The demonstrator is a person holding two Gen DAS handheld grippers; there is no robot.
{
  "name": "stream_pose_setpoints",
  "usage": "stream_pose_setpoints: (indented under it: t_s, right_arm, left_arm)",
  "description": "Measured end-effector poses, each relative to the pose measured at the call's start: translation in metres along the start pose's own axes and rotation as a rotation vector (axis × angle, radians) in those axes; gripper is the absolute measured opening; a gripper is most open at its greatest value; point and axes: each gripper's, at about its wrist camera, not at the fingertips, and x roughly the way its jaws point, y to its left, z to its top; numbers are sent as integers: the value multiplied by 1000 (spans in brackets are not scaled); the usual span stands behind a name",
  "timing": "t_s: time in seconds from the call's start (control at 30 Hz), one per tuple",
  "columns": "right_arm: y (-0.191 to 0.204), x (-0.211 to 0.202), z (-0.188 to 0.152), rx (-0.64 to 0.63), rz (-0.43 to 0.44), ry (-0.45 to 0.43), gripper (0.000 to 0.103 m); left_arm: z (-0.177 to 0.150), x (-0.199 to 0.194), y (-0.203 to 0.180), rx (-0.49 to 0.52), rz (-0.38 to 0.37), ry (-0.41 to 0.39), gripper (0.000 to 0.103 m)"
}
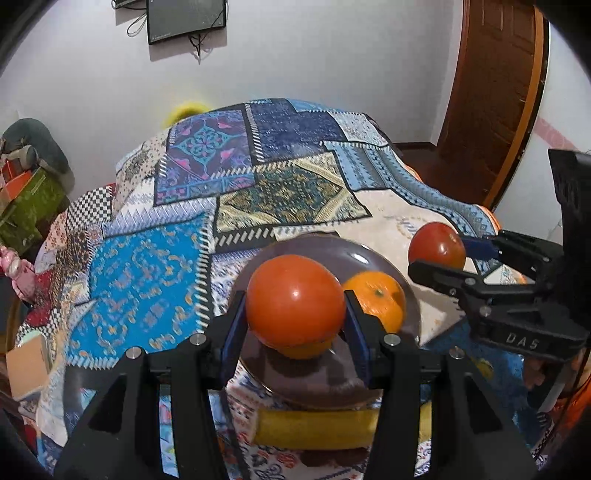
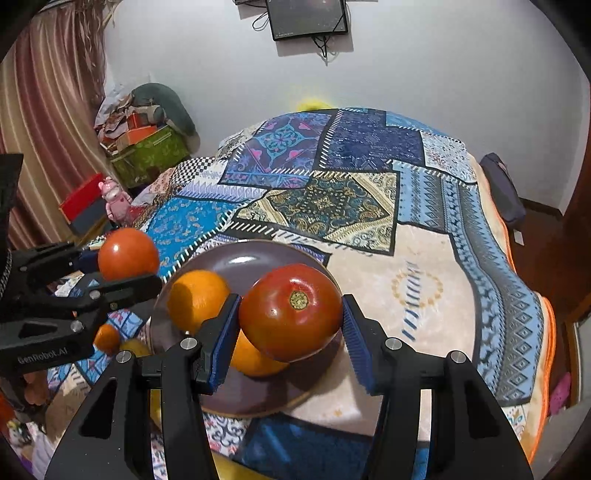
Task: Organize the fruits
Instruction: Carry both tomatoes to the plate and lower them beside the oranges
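- One bed [image 2: 424, 258], spread with a patchwork cover [image 1: 177, 236] in blue, cream and teal panels of printed pattern; it carries everything else.
- The room: a pale plain wall [image 2: 443, 66] with one dark screen [image 2: 308, 16] mounted high and cables trailing under it, a striped curtain [image 2: 48, 122] on one side, a brown wooden door [image 1: 491, 96] on the other, and a heap of boxes [image 2: 147, 147] in the corner.
- One round plate [image 2: 236, 264], glossy and dull purple-brown, lying flat on the cover.
- Two grippers, black with blue ribbed pads. The left gripper [image 1: 295, 317] has its jaws closed against the sides of the left tomato [image 1: 295, 302], holding it just above the near part of the plate. The right gripper [image 2: 291, 325] has the right tomato [image 2: 291, 310] between its jaws over the plate: one pad touches it, and the other looks just clear of the skin.
- Two tomatoes, then, both red-orange, smooth and shiny; the right one shows its dry stem scar.
- Two oranges on the plate: one [image 2: 197, 299] at the far side, and another [image 2: 251, 358] half hidden under the right tomato. Both are matte and finely pitted.
- One small orange fruit [image 2: 107, 338] off the plate, on the cover.
- One yellow block [image 1: 317, 428] at the plate's near edge; it is blurred.
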Motion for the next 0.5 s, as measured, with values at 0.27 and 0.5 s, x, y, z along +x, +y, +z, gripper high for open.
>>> stream_pose_setpoints:
  t_s: [0.27, 0.5]
  right_arm:
    - [11, 22, 13, -7, 19, 1, 50]
    - [18, 38, 19, -48, 24, 9, 50]
  left_arm:
    - [15, 8, 20, -6, 27, -10, 50]
    - [24, 29, 27, -13, 19, -5, 50]
